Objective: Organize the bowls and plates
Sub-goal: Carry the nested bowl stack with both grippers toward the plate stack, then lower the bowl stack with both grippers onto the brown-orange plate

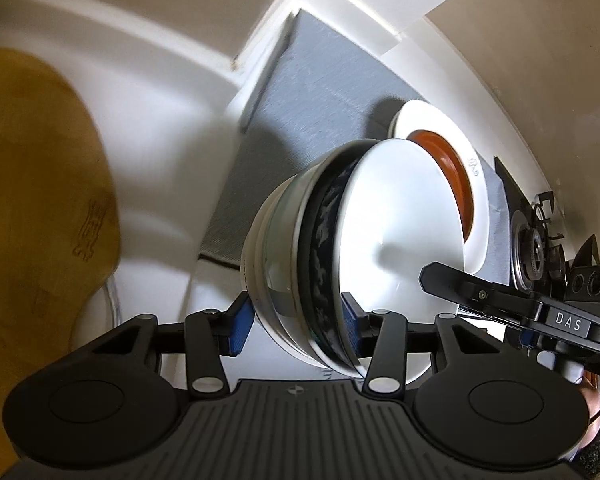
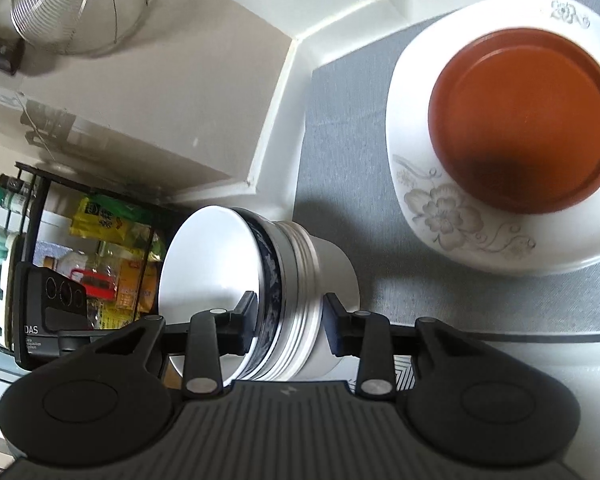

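Note:
A nested stack of bowls [image 1: 340,248], white with one dark patterned rim, is held in the air between both grippers. My left gripper [image 1: 298,322] is shut on the stack's rim from one side. My right gripper [image 2: 290,318] is shut on the same bowl stack [image 2: 260,276] from the opposite side; it also shows in the left wrist view [image 1: 500,296]. Beyond lies a white floral plate [image 2: 460,216] with a brown-orange plate [image 2: 524,120] on it, resting on a grey mat [image 2: 340,128]. That pair shows in the left wrist view [image 1: 460,184].
A wooden cutting board [image 1: 36,208] stands at the left by the white sink wall. A gas burner [image 1: 536,248] is at the right. A wire strainer [image 2: 80,4] hangs on the wall; a black rack with bottles and packets [image 2: 100,240] stands at the left.

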`<state>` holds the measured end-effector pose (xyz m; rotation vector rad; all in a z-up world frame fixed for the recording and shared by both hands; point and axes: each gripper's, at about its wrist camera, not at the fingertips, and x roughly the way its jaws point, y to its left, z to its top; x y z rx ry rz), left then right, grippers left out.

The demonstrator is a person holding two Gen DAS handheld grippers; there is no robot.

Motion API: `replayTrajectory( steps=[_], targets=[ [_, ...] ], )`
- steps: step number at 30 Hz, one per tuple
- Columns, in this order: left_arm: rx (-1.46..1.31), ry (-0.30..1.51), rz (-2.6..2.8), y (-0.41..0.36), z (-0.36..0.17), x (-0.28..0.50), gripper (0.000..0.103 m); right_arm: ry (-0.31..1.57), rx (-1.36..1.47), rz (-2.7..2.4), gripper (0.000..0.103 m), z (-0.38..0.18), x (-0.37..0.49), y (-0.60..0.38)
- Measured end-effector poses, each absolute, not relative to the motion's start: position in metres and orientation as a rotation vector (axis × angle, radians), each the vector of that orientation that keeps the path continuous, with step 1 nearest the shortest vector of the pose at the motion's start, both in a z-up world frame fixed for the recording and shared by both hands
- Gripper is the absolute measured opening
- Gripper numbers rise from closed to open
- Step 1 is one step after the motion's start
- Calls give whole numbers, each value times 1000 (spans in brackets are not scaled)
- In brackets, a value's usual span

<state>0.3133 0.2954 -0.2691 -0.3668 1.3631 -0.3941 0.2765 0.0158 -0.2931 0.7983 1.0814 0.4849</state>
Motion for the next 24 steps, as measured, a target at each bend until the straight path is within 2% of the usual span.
replayTrajectory(
  steps=[11, 24],
  targets=[
    [-322, 1309, -452, 255, -233, 334, 49, 983, 794, 437, 39, -255, 280, -28],
    [-211, 1245, -541, 167, -187, 376, 49, 842, 812, 350, 39, -220, 288, -103]
  ],
)
